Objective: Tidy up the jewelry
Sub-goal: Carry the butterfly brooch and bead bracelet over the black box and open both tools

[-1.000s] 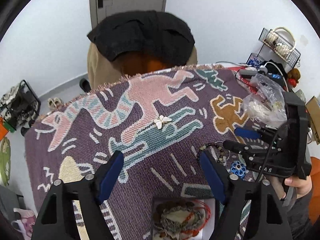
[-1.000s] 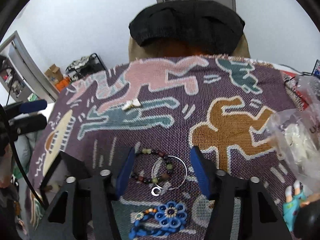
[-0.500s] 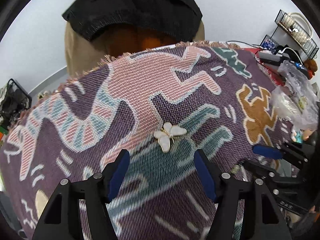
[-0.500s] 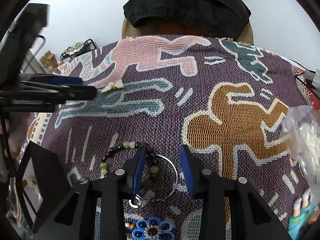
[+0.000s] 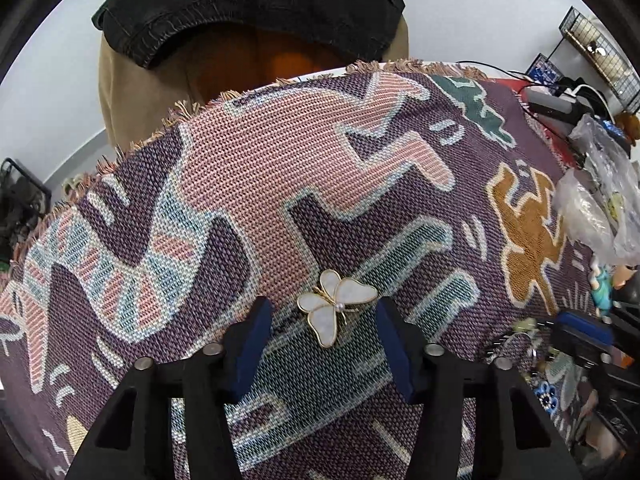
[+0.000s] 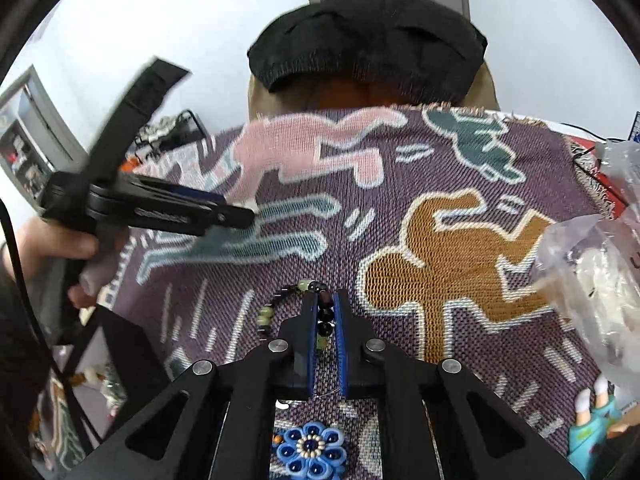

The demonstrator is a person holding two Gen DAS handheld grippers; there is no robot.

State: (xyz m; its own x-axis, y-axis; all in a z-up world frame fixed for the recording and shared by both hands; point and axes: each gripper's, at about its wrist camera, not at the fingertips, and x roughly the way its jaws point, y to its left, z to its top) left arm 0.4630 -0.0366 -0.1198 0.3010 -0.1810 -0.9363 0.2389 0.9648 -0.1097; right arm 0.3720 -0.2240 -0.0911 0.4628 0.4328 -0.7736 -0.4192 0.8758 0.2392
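On the table, spread over with a woven purple blanket (image 5: 224, 264) patterned in pink, teal and brown figures, both claws are down at the jewelry. Left gripper (image 5: 325, 322) points steeply at the cloth with its blue-padded fingers (image 5: 252, 344) either side of a white butterfly brooch (image 5: 335, 307), gold-edged with a small pearl at its middle; the jaws are closing, but the pads stand clear of the wings, so the brooch lies flat on the blanket between them, on a teal stripe just below the pink figure. Right gripper (image 6: 325, 304) sits nearer the person's side of the table, its jaws almost together and closing on a beaded bracelet (image 6: 280, 304): dark and pale green beads show pinched in the narrow gap between the blue pads, while the rest of the strand loops out to the left on the cloth. Just below that claw lies a blue beaded flower ornament (image 6: 309, 450). From the right camera the left claw shows side-on at the left, with a hand (image 6: 52, 248) wrapped round its handle. Crumpled clear plastic bags (image 6: 592, 280) sit at the right edge of the blanket, near the brown figure. Beyond the far fringe stands a chair with a black garment (image 6: 368, 40) draped over its back
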